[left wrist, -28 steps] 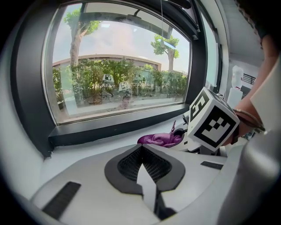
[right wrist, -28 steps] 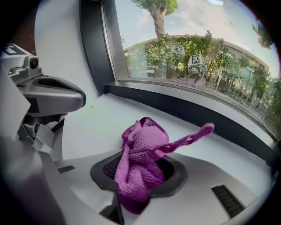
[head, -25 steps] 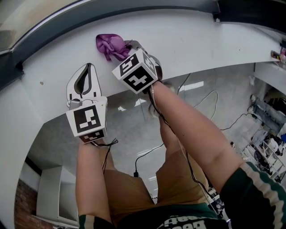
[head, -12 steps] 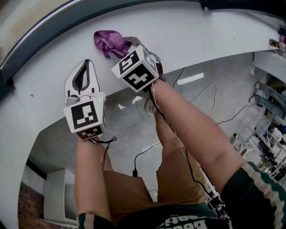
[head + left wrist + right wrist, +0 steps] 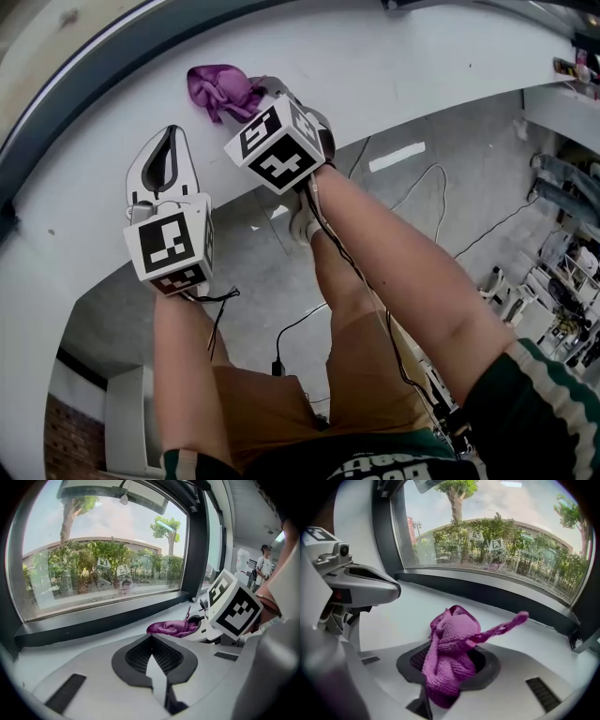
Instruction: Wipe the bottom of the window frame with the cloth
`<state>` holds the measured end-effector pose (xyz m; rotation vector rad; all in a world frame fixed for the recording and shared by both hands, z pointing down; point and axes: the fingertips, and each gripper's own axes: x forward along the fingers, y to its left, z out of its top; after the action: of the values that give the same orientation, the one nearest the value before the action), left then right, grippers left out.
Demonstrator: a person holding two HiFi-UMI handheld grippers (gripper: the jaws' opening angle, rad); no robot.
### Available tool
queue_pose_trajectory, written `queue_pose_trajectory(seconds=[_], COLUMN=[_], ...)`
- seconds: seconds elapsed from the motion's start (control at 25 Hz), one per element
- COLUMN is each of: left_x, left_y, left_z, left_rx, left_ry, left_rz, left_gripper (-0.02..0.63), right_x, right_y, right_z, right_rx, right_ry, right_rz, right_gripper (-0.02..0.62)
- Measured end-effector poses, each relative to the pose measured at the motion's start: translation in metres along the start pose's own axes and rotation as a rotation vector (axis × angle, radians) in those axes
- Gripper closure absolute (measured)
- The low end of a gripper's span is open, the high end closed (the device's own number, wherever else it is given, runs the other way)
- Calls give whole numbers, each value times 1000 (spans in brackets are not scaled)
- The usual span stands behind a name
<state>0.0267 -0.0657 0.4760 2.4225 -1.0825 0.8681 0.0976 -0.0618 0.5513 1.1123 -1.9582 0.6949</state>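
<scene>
On the white sill (image 5: pixel 403 66) below the window, the right gripper (image 5: pixel 258 91) is clamped on a bunched purple cloth (image 5: pixel 217 86). The cloth bulges out past the jaws, with one thin corner sticking off to the right. Just left and nearer, the left gripper (image 5: pixel 176 136) has its jaws together, holding nothing. The cloth is over the sill, apart from the dark bottom of the window frame (image 5: pixel 487 595) on its far side.
</scene>
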Motion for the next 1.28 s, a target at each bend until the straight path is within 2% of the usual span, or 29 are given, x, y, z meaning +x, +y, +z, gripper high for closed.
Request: queue_pose_trajectory(seconds=[0.56,0.88,0.96,1.28], left_x=[27,47,51,87], left_y=[-57,-94,-100,-156], left_z=[12,23,26,48], left_rx=[35,30,49,79], left_ry=[-2,1,-2,-4], left_rz=[-54,-99,-100,-156], left_gripper=[598,598,598,598], right_x=[-30,-47,-52,-73], right_y=[-62,-98,-107,-173], right_z=[-33,-54,-57,-89], right_rx=[29,18,12,35], right_ry=[-3,3,3,-9], right_rz=[-65,-85,-100,-158], right_gripper=[463,463,463,463])
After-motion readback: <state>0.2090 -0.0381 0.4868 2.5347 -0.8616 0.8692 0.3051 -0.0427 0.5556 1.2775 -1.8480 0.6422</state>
